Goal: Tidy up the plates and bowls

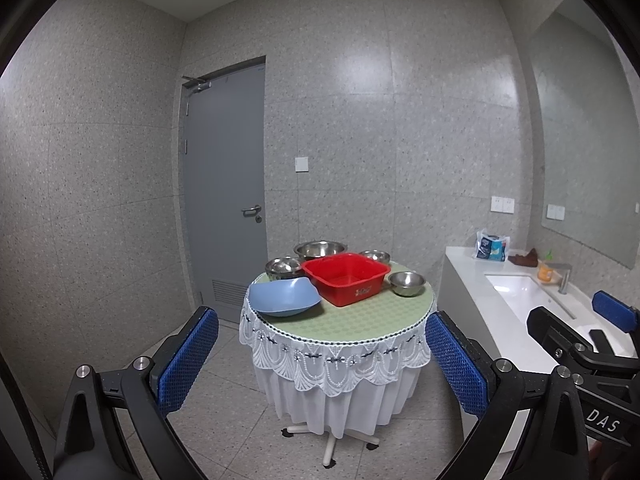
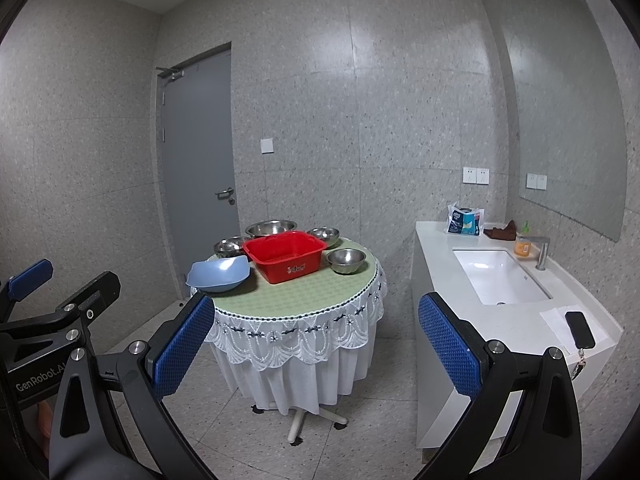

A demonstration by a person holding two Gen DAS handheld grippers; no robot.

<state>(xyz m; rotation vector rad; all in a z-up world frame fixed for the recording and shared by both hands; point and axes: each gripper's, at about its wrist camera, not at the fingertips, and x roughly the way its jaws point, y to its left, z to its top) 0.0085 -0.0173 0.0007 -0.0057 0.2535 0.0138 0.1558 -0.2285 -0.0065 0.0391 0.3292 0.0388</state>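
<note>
A round table [image 1: 360,316] [image 2: 296,296] with a green top and white lace cloth stands ahead. On it are a red square tub [image 1: 346,277] [image 2: 285,255], a blue plastic bowl [image 1: 285,297] [image 2: 218,274] at the left edge, and several steel bowls: a large one [image 1: 320,249] [image 2: 272,228] at the back, one back left [image 1: 282,267] [image 2: 230,246], one back right [image 1: 375,256] [image 2: 325,235], one right of the tub [image 1: 407,282] [image 2: 346,260]. My left gripper [image 1: 322,356] and right gripper [image 2: 316,344] are open, empty and well short of the table.
A white counter [image 2: 516,320] with a sink [image 2: 500,276] stands to the right, carrying a packet, a brown cloth, an orange bottle, a tap and a black phone [image 2: 579,330]. A grey door [image 1: 226,184] is behind the table. The tiled floor surrounds the table's foot.
</note>
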